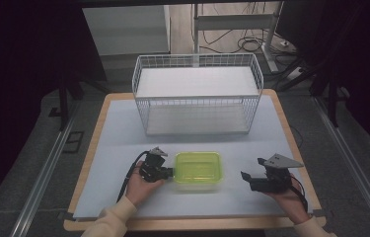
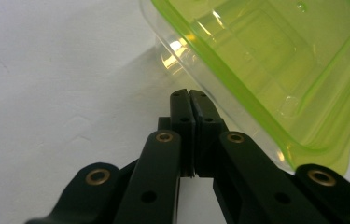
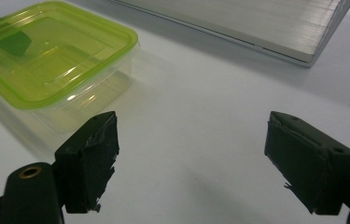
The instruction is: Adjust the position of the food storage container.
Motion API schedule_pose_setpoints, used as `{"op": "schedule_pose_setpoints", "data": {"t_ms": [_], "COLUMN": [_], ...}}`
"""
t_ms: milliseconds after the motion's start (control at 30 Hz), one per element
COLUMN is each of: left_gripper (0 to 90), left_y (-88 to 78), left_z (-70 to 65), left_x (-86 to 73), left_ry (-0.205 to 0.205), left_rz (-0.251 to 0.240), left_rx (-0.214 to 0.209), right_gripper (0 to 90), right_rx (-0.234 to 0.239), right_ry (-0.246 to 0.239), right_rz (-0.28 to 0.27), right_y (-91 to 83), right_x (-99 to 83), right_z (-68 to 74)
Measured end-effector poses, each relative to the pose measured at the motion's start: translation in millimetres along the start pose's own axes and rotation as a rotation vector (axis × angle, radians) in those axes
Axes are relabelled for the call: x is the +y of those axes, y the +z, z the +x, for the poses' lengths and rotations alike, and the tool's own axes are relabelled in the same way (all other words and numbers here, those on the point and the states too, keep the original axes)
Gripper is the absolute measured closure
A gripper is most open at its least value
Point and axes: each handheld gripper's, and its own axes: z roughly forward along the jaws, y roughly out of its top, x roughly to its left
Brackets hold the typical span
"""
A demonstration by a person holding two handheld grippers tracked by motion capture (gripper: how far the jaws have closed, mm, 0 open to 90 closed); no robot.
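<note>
**Holding both grippers beside the lidded container**

Your left gripper (image 1: 165, 172) has its jaws pressed together, tips just against the clear container's (image 1: 198, 171) left wall, gripping nothing. Your right gripper (image 1: 252, 169) stands well apart on the table (image 1: 118, 138), jaws spread wide and empty.

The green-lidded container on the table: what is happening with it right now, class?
A person holds a gripper in each hand. The left gripper, jaws shut, is at the left edge of the clear container with the green lid. The right gripper is open, off to its right, holding nothing. A white wire basket stands behind.
</note>
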Motion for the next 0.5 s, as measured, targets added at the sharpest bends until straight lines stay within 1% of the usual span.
{"op": "schedule_pose_setpoints", "data": {"t_ms": [133,200,333,500], "left_gripper": [88.7,88.9,88.9,87.9], "left_y": [-10.1,-19.1,-32.5,-48.9], "left_z": [6.0,9.3,13.6,16.6], "left_x": [-5.5,-10.9,-19.2,-25.4], "left_ry": [-0.019,-0.035,-0.057,-0.068], "left_rz": [-0.022,-0.05,-0.09,-0.133], "left_rx": [0.006,0.004,0.002,-0.001], "right_gripper": [17.5,17.0,16.8,16.7], "right_rx": [0.027,0.04,0.051,0.061], "right_ry": [0.015,0.015,-0.006,-0.02], "right_rz": [-0.021,-0.036,-0.046,-0.05], "right_y": [-1.2,-1.6,1.0,2.8], "right_x": [0.4,0.7,0.4,-0.3], "right_z": [1.2,3.4,7.5,11.4]}}
